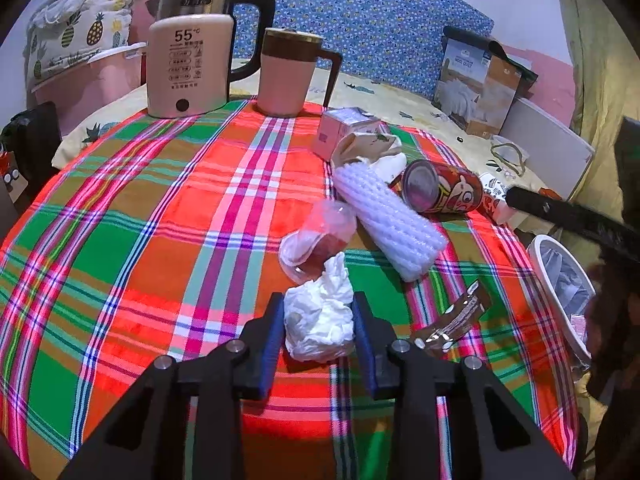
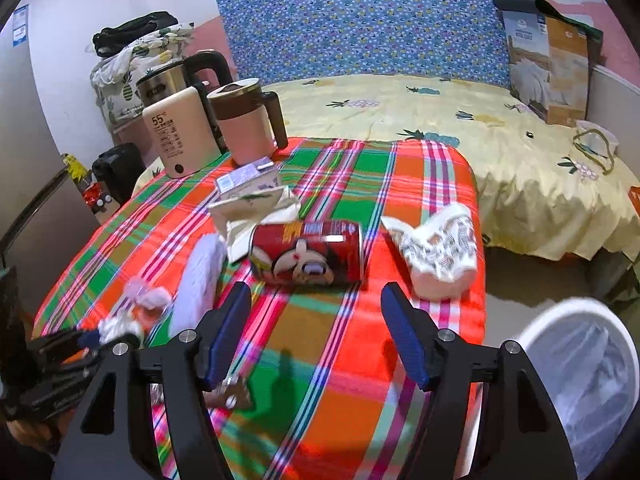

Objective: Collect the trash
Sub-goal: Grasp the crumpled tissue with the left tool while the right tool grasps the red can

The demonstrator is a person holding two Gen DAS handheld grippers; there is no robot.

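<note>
A crumpled white tissue [image 1: 320,320] lies on the plaid tablecloth [image 1: 160,220], and my left gripper [image 1: 318,304] is shut on it, blue pads pressing both its sides. In the right wrist view that tissue [image 2: 116,326] shows at the lower left. My right gripper [image 2: 316,296] stands open over the cloth with nothing between its fingers. Just beyond it a red can [image 2: 308,252] lies on its side. Other trash is a white foam sleeve [image 1: 392,220], a clear plastic cup [image 1: 320,236], a brown wrapper [image 1: 456,316] and a crushed paper cup [image 2: 436,248].
A white bin [image 2: 588,380] with a liner stands off the table's right edge. A kettle [image 1: 188,68] and a pink mug [image 1: 288,76] stand at the far side, with a pink carton [image 1: 344,128] and crumpled paper [image 1: 368,148] nearby. A bed [image 2: 440,120] lies behind.
</note>
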